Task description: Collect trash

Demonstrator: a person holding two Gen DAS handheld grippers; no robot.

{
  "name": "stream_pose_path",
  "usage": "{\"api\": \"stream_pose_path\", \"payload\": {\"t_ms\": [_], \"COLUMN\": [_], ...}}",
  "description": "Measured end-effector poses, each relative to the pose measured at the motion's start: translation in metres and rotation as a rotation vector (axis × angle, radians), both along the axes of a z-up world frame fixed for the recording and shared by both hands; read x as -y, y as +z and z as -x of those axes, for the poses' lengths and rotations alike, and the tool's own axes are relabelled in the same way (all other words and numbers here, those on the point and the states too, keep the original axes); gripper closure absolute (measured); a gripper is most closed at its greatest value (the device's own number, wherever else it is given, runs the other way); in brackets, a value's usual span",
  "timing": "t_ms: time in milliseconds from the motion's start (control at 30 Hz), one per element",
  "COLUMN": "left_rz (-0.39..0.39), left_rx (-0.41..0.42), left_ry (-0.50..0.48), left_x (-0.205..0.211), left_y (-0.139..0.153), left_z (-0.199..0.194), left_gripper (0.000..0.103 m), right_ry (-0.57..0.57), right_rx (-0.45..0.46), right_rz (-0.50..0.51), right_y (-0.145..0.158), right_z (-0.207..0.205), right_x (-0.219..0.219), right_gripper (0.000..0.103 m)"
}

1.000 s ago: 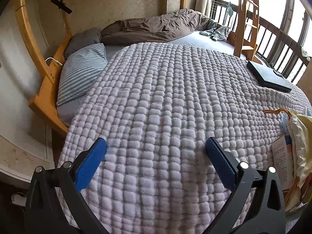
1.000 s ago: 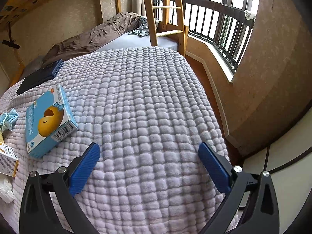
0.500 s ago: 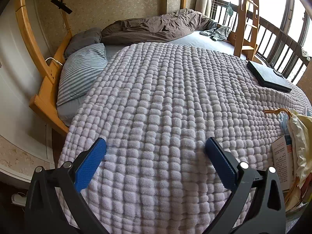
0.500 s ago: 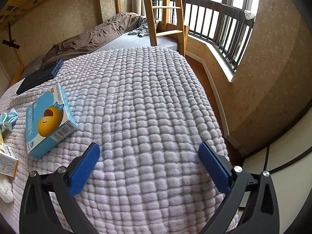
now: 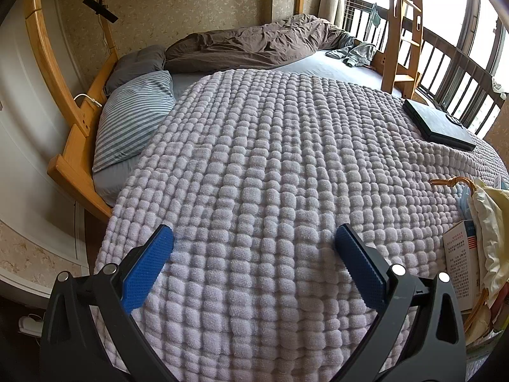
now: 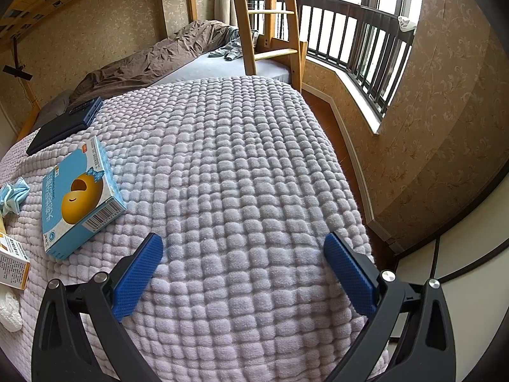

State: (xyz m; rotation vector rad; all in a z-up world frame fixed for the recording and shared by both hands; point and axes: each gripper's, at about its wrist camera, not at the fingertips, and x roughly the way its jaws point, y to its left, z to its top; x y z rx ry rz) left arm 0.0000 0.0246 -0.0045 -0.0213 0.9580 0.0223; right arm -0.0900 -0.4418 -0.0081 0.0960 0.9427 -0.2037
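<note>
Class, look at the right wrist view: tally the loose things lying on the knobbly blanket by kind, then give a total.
Cardboard boxes: 2 (blue box, orange box)
Crumpled blue wrapper: 1
White crumpled scrap: 1
Dark flat case: 1
Total: 5

Nubbly woven cloth blanket [image 6: 241, 172], glossy printed card box [image 6: 79, 197], smooth wooden ladder [image 6: 254, 22], possibly varnished

blue box [image 6: 81, 199] with Chinese words too blurry to read and a barcode, small white box [image 5: 461, 267] with tiny print too small to read
</note>
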Motion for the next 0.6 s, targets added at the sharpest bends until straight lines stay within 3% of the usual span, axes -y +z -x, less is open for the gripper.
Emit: {"api": "stream_pose_path", "payload": {"t_ms": [600], "left_rz": [0.000], "left_rx": [0.000], "left_ry": [0.000], "left_x": [0.0000], "left_y": [0.0001], "left_z": [0.0001], "left_gripper": [0.001], "right_ry": [0.000], "right_rx": [0.000], "right_rz": [0.000], "right_y": [-0.0003], "right_z": [0.0010], "right_x": [0.0001], "right_gripper": [0.003]}}
